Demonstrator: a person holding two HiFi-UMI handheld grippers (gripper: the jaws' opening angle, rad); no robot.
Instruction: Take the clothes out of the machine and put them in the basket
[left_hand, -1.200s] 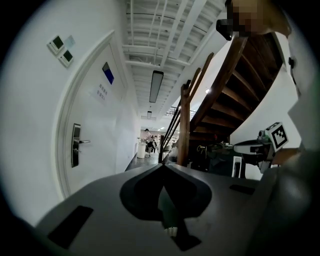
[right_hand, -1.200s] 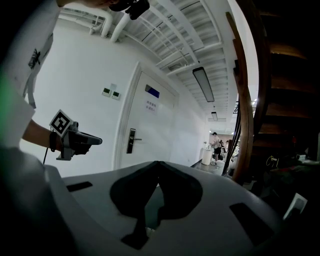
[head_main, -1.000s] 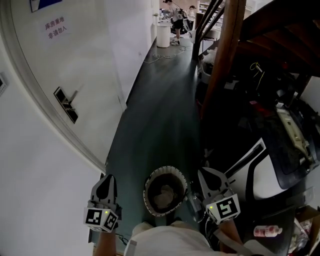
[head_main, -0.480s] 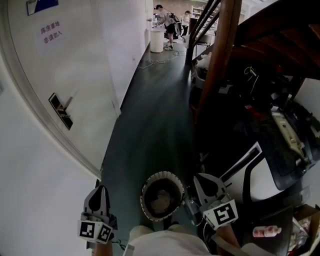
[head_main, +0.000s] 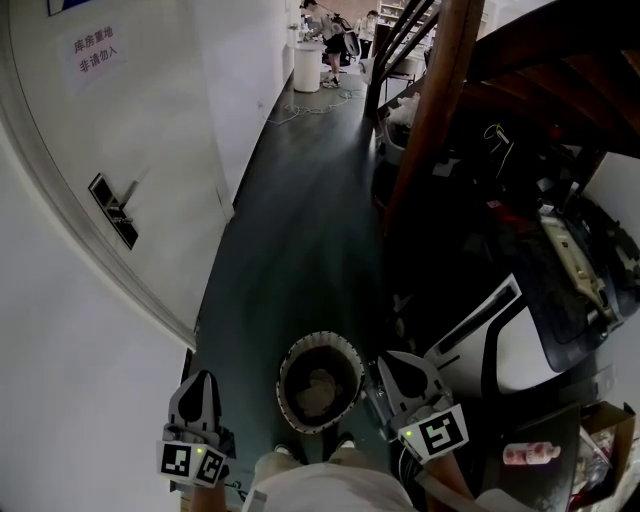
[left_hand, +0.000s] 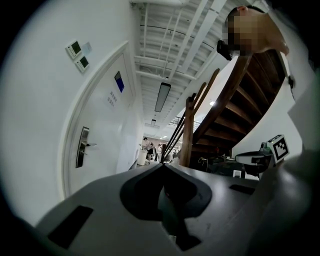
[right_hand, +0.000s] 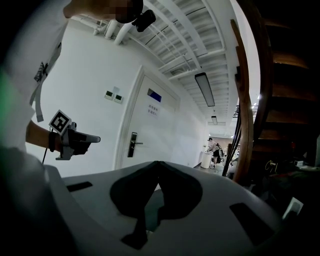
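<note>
A round basket (head_main: 288, 352) with a pale rim stands on the dark floor just in front of my feet, and light-coloured clothes (head_main: 316, 388) lie at its bottom. Left of it, close to the white wall, my left gripper (head_main: 204, 378) (left_hand: 162, 167) is shut and holds nothing. On the basket's right side, my right gripper (head_main: 384, 359) (right_hand: 157, 164) is also shut and empty. Both point level down the corridor. A white and black machine (head_main: 525, 345) sits low at the right. Each gripper view shows the other gripper: the right gripper (left_hand: 274, 149) and the left gripper (right_hand: 75, 141).
A white door (head_main: 110, 130) with a handle (head_main: 115, 210) fills the left wall. A wooden stair post (head_main: 430, 110) and dark stairs rise at the right, with cluttered gear (head_main: 565, 250) beneath. People (head_main: 325, 35) stand by a white bin (head_main: 306, 66) at the corridor's far end.
My right gripper has drifted a little to the left, closer to the basket. The head view has shifted slightly. Both grippers stay shut.
</note>
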